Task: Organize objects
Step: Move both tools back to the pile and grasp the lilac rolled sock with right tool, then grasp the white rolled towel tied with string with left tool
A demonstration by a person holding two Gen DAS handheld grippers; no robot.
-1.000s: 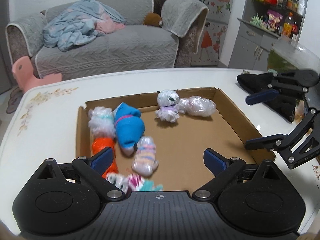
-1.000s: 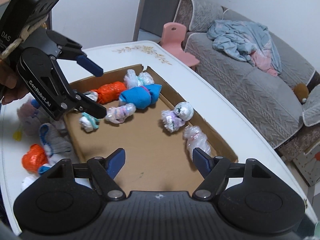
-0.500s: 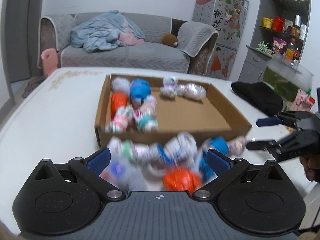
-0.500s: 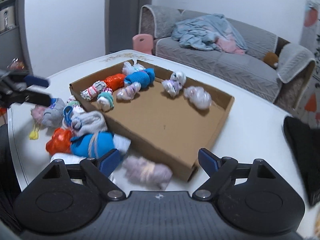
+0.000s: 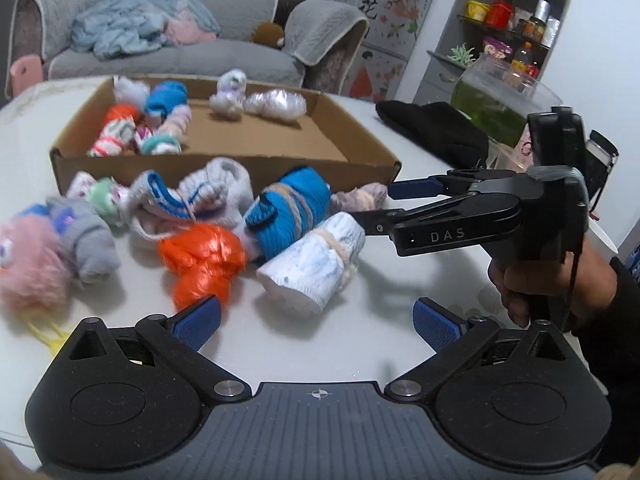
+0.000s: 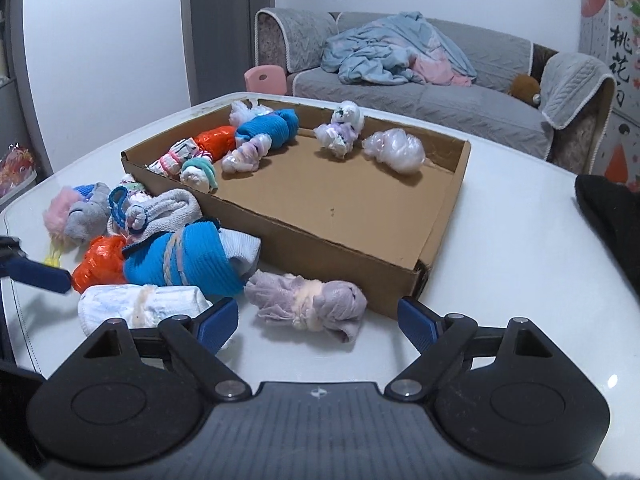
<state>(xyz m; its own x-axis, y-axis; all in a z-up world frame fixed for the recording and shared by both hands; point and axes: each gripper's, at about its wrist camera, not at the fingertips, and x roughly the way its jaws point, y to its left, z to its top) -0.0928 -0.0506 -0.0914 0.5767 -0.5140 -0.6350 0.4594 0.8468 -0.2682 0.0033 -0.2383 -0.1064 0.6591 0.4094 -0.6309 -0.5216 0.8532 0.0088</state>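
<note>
The cardboard tray (image 6: 440,216), mid-frame on the tabletop (image 6: 500,280), holds perhaps eight rolled sock bundles (image 6: 264,130); left tongs (image 5: 316,322) and right tongs (image 6: 318,320) gape empty.

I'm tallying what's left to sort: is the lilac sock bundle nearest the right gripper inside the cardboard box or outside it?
Outside. The lilac sock bundle lies on the white table, just in front of the cardboard box wall.
</note>
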